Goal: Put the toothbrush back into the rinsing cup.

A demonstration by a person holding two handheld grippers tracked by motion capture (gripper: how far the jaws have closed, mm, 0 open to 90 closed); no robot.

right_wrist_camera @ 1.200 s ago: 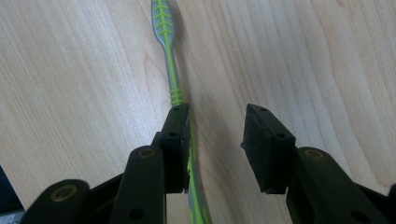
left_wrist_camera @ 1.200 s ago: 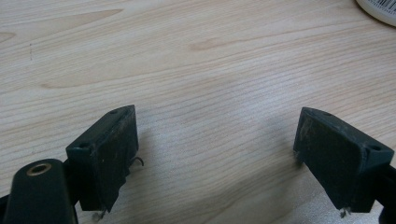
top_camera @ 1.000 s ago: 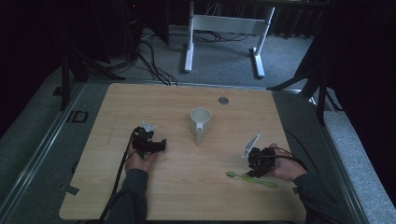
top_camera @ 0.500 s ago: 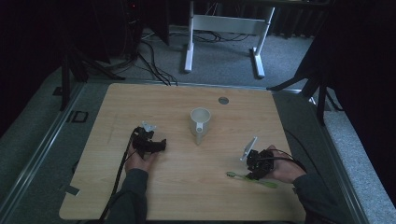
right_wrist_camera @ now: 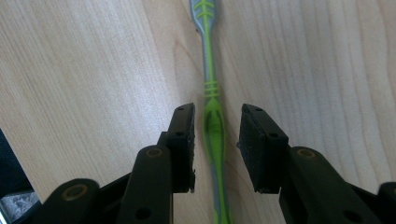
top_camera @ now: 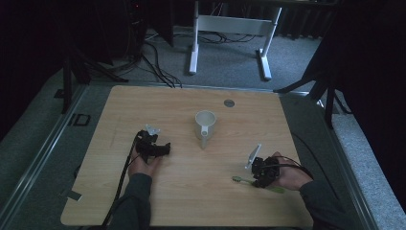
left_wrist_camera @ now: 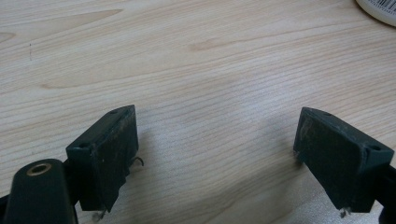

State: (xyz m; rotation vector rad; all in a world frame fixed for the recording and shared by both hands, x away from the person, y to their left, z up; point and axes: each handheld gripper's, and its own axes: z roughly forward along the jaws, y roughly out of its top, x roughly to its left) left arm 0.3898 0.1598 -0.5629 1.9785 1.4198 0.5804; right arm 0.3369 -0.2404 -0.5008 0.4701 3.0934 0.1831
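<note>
Job: picking up the green toothbrush from the wooden surface.
Done so far: the right claw is low over the surface, and the toothbrush handle lies between its two jaws.
Left to do: the toothbrush lies flat on the wood and is not lifted yet. I think the jaws need to close the last little bit, then lift. Where it goes after that I cannot tell; maybe into the cup.
Where the toothbrush is: at about 4 o'clock on the surface, near the front edge, right by the right hand. In the high view one end pokes out toward 9 o'clock.
Right claw: partly closed. Its jaws have just been closing in on the handle. A thin strip of wood shows on each side of the handle, so the pads do not pinch it yet.
Left claw: spread wide, holding nothing. Bare wood lies between its jaws. It rests low at about 8 o'clock on the surface.
Cup: a white cup stands upright near the middle of the surface, its handle pointing to 6 o'clock. It is well apart from both claws.
Watch out: the handle is thin and lies flat, so the jaws could slip over it.
</note>
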